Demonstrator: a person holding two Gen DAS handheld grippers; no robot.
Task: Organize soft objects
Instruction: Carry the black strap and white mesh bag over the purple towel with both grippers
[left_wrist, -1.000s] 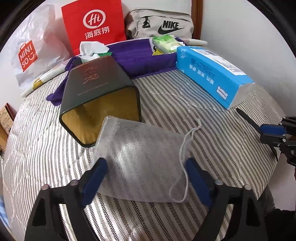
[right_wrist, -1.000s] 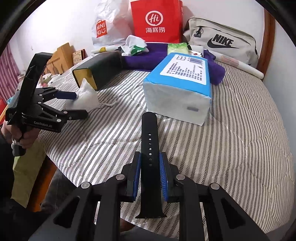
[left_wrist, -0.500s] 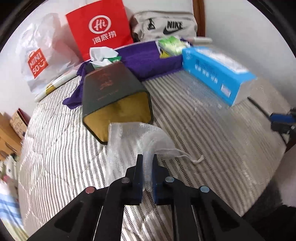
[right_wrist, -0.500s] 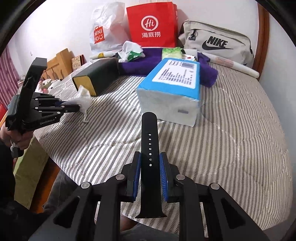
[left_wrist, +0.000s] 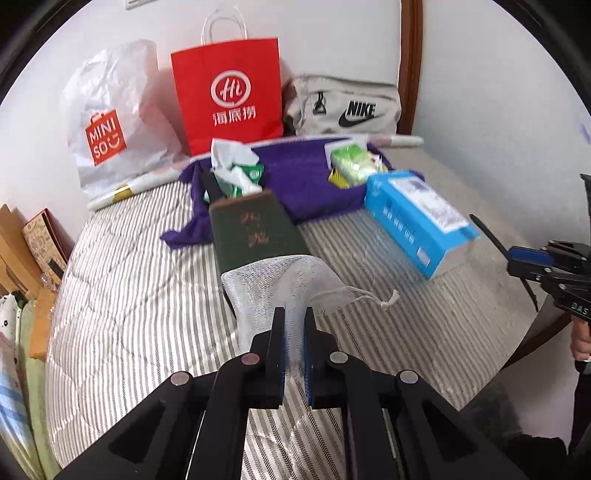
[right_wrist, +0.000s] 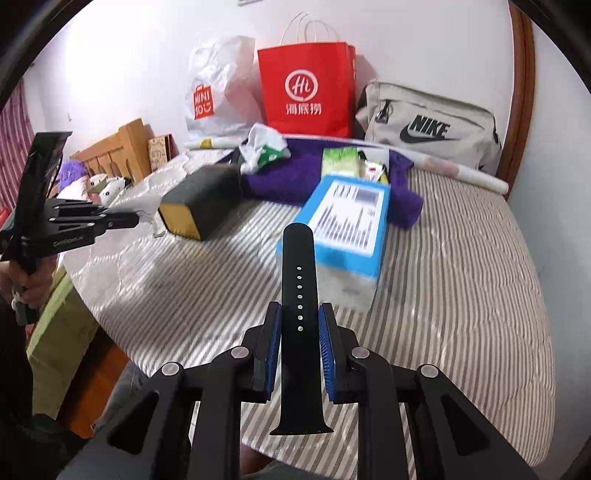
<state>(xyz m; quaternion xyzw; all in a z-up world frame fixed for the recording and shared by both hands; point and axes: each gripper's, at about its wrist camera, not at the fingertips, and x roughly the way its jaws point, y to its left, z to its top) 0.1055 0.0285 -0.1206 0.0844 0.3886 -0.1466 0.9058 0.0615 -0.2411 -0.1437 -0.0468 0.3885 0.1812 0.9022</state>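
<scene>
My left gripper (left_wrist: 294, 314) is shut on a white mesh drawstring pouch (left_wrist: 273, 284) and holds it lifted above the striped bed (left_wrist: 122, 295), in front of the dark green box (left_wrist: 251, 232). The pouch's cord (left_wrist: 365, 297) hangs to the right. My right gripper (right_wrist: 300, 314) is shut on a black watch strap (right_wrist: 298, 280), held above the bed's near edge. The right gripper shows at the far right of the left wrist view (left_wrist: 543, 262); the left gripper shows at the left of the right wrist view (right_wrist: 122, 220).
A blue tissue pack (left_wrist: 417, 218) lies right of the box. A purple cloth (left_wrist: 295, 177) with a green wipes pack (left_wrist: 351, 164) and crumpled tissue (left_wrist: 236, 162) lies behind. A red paper bag (left_wrist: 227, 99), Miniso bag (left_wrist: 107, 122) and Nike bag (left_wrist: 343, 107) stand against the wall.
My left gripper closed on the mesh pouch and lifted it off the bed. The right gripper kept hold of the strap and rose slightly.
</scene>
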